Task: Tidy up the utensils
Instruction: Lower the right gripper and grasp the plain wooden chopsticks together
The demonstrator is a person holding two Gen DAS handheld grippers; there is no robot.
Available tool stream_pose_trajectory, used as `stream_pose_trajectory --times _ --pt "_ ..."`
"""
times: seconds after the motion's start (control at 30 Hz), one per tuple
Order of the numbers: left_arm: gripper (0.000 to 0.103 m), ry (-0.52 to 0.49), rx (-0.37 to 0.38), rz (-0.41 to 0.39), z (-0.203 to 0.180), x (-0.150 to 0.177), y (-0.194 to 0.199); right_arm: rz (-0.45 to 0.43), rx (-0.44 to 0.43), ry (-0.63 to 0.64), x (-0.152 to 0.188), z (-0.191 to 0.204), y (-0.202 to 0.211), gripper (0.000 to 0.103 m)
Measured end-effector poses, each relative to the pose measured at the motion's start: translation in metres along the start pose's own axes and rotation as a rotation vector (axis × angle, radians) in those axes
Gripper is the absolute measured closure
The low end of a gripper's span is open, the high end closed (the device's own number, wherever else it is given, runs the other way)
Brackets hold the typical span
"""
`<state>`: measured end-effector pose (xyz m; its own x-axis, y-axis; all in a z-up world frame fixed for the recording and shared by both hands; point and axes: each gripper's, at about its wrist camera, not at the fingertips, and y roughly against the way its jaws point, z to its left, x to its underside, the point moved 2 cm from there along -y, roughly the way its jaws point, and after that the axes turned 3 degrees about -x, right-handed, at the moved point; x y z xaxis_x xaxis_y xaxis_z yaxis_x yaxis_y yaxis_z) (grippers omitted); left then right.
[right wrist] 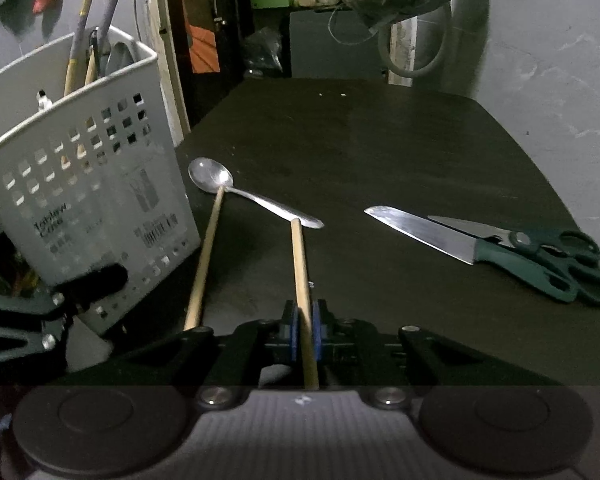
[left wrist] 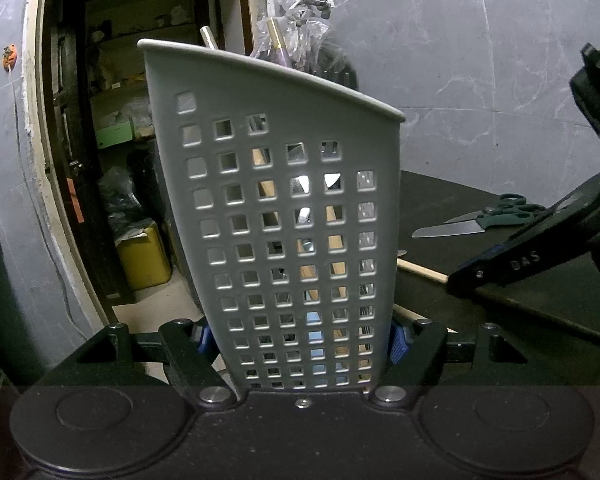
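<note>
On the dark table [right wrist: 380,140], the left gripper [left wrist: 300,338] is clamped across the base of a grey perforated utensil caddy [left wrist: 284,216], its blue-padded fingers [left wrist: 398,344] pressing on both sides of the caddy. The caddy stands at the table's left edge, slightly tilted, with several handles projecting above its rim. The right gripper [right wrist: 305,332] is clenched on a wooden chopstick [right wrist: 300,264]; the stick runs forward between the pads, its far end just beside the handle of a metal spoon [right wrist: 236,190]. A second wooden chopstick [right wrist: 206,260] lies to the left, its far end touching the spoon at the neck of the bowl, beside the caddy. Well to the right lie a green-handled knife [right wrist: 440,236] and green-handled scissors [right wrist: 540,248], touching each other.
</note>
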<state>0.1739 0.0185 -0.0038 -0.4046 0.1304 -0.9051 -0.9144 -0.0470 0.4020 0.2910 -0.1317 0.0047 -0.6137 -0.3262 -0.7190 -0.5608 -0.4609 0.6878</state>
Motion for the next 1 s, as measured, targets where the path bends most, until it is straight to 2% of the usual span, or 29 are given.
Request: stream_pose_trajectory --times 0.47,0.57,0.6,0.63,0.67,0.7,0.73,0.87,1.0 --pt "0.027 0.005 -0.005 0.001 -0.004 -0.001 0.001 -0.043 -0.107 -0.085 -0.025 0.013 -0.030 0.094" --pt "0.027 0.006 -0.004 0.001 -0.004 -0.001 0.002 -0.044 -0.132 -0.116 -0.029 0.007 -0.034 0.091" --pt "0.027 0.007 -0.004 0.000 -0.003 -0.001 0.002 -0.046 -0.141 -0.134 -0.029 0.004 -0.033 0.085" --pt "0.027 0.006 -0.004 0.000 -0.003 -0.001 0.002 -0.049 -0.156 -0.153 -0.028 -0.001 -0.031 0.073" --pt "0.027 0.006 -0.005 0.001 -0.003 -0.001 0.002 -0.053 -0.164 -0.170 -0.026 -0.004 -0.027 0.065" --pt "0.027 0.006 -0.005 0.001 -0.003 -0.001 0.002 -0.057 -0.164 -0.176 -0.024 -0.006 -0.024 0.051" --pt "0.027 0.006 -0.005 0.000 -0.003 -0.001 0.002 -0.059 -0.159 -0.175 -0.021 -0.008 -0.020 0.043" --pt "0.027 0.007 -0.005 0.000 -0.002 -0.002 0.002 -0.052 -0.158 -0.137 -0.009 -0.003 -0.009 0.032" --pt "0.027 0.005 -0.005 0.001 -0.002 -0.002 0.002 -0.030 -0.125 -0.033 -0.001 0.018 -0.006 0.020"
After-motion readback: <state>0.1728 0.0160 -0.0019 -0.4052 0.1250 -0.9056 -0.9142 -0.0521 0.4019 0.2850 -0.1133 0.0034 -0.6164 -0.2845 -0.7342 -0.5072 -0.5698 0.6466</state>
